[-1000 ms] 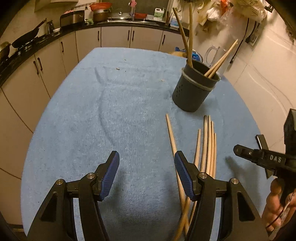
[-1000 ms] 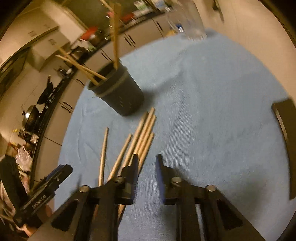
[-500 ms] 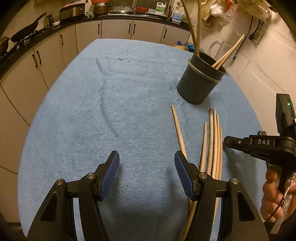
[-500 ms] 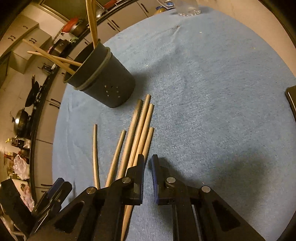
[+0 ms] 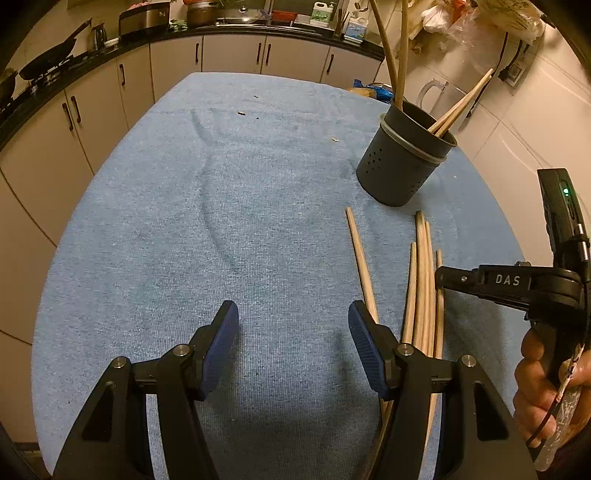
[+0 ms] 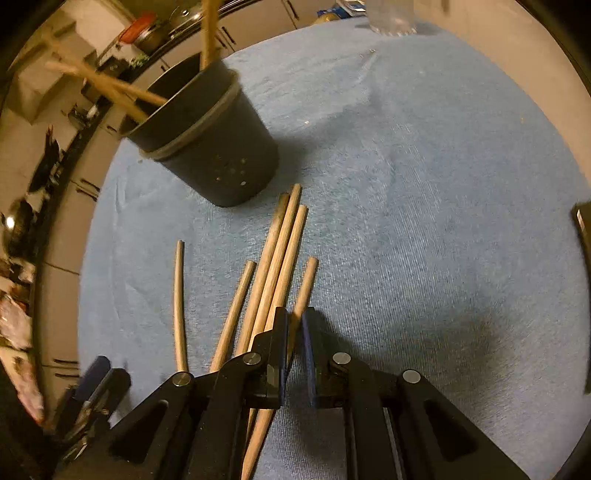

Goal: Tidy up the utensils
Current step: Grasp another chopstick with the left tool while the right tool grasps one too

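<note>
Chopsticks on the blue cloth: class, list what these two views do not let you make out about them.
- Near ends of the loose chopsticks: left wrist view, hidden behind the left tongs.
- Whether the right tongs actually pinch the rightmost chopstick: right wrist view, contact unclear.
- Chopstick tops in the holder: blurred, cut off by the frame edge.

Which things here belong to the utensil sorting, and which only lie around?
For the job:
- loose chopsticks on the blue cloth
- dark holder, some chopsticks already inside
- right gripper, nearly closed around one chopstick
- left gripper, open

Lying around:
- glass jug
- pans and bottles on the counter
</note>
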`<action>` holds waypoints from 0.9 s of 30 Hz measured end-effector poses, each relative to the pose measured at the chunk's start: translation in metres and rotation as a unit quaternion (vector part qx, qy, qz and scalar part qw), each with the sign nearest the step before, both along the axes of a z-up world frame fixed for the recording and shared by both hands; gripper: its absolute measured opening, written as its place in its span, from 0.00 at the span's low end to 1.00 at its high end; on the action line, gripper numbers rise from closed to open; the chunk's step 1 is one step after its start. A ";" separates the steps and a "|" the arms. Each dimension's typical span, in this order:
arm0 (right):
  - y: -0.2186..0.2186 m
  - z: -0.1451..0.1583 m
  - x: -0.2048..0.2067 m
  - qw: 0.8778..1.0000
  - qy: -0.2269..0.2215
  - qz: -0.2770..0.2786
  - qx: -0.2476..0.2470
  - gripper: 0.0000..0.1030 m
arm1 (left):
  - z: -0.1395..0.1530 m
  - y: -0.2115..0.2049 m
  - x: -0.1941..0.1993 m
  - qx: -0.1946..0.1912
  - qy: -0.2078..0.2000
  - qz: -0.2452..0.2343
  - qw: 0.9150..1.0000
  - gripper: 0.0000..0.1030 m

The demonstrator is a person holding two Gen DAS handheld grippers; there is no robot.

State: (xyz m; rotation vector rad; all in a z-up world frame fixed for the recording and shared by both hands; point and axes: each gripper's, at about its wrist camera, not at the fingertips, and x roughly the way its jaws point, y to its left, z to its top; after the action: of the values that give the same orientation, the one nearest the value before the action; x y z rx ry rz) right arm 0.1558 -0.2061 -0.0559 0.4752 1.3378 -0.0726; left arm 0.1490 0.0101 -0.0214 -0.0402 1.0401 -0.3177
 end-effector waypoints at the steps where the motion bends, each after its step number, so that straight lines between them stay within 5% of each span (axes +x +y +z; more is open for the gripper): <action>1: 0.001 -0.001 0.001 1.000 0.001 0.003 -0.003 0.09 | 0.000 -0.001 0.001 0.001 0.001 -0.001 1.000 0.59; 8: -0.003 0.004 -0.002 0.998 -0.006 0.034 -0.051 0.05 | 0.002 -0.017 0.013 0.003 0.015 -0.023 1.000 0.59; 16: -0.031 0.018 -0.017 0.999 -0.046 0.003 0.006 0.05 | -0.008 -0.058 0.045 0.017 0.046 -0.051 0.997 0.59; 21: -0.040 0.023 -0.021 0.998 -0.063 0.003 0.024 0.05 | -0.020 -0.083 0.059 0.049 0.073 -0.058 0.994 0.22; 24: -0.040 0.026 -0.021 0.997 -0.070 0.004 0.034 0.05 | -0.020 -0.094 0.057 0.085 0.046 -0.060 0.994 0.07; 27: -0.042 0.029 -0.023 0.996 -0.080 0.009 0.041 0.05 | -0.018 -0.092 0.052 0.073 0.039 -0.063 0.995 0.06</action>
State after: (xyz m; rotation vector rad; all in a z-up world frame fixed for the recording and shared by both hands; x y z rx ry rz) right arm 0.1326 -0.2478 -0.0271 0.5275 1.1907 0.0351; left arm 0.2011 -0.0816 -0.0397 0.1471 1.1445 -0.3565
